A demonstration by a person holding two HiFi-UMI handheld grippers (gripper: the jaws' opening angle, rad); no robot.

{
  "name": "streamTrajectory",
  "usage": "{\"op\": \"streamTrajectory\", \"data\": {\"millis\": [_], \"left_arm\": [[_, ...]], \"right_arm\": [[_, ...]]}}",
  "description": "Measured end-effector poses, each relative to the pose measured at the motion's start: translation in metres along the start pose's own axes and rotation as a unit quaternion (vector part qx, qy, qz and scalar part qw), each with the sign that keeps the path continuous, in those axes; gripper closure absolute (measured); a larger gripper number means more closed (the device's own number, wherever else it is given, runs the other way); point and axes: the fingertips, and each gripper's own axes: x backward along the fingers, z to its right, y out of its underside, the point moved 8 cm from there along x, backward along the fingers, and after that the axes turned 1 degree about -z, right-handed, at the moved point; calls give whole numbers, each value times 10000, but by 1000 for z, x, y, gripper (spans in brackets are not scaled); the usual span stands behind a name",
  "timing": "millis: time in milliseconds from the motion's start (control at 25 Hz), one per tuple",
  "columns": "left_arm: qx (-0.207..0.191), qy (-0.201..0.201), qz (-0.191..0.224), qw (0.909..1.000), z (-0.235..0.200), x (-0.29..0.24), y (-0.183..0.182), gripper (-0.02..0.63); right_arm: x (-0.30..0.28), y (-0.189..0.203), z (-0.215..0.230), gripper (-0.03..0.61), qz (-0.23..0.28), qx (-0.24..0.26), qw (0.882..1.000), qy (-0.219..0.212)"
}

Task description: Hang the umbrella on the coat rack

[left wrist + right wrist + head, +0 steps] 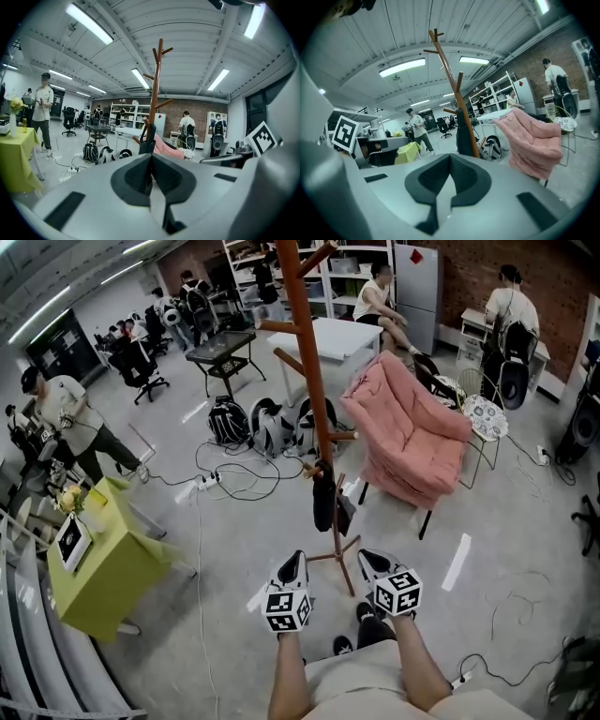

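With left tool [296, 561] and right tool [368, 561] closed and empty, withdraw straight back from the umbrella [324, 504] hung ahead on the coat rack [305, 352].

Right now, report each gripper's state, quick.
Left gripper: closed, nothing between its jaws.
Right gripper: closed, nothing between its jaws.
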Motion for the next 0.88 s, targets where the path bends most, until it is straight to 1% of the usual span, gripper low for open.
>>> {"op": "streamTrajectory", "data": {"millis": [280, 400, 560, 720, 880], "left_arm": [[11, 43, -54, 10000, 2, 0, 3, 607], [104, -61, 43, 9999, 0, 3, 0, 607], [198, -179, 161, 9995, -5, 5, -1, 607], [184, -22, 80, 9998, -5, 2, 1, 606], [172, 31, 57, 9998, -5, 2, 1, 606]], "right_arm": [[3, 1, -1, 575, 66, 86, 9999, 43], [3, 2, -3, 575, 67, 15, 10000, -31], [-2, 3, -6, 575, 58, 38, 9999, -128], [-5, 2, -9, 575, 47, 122, 9997, -184], [-5, 1, -9, 575, 55, 137, 9997, -176]]}}
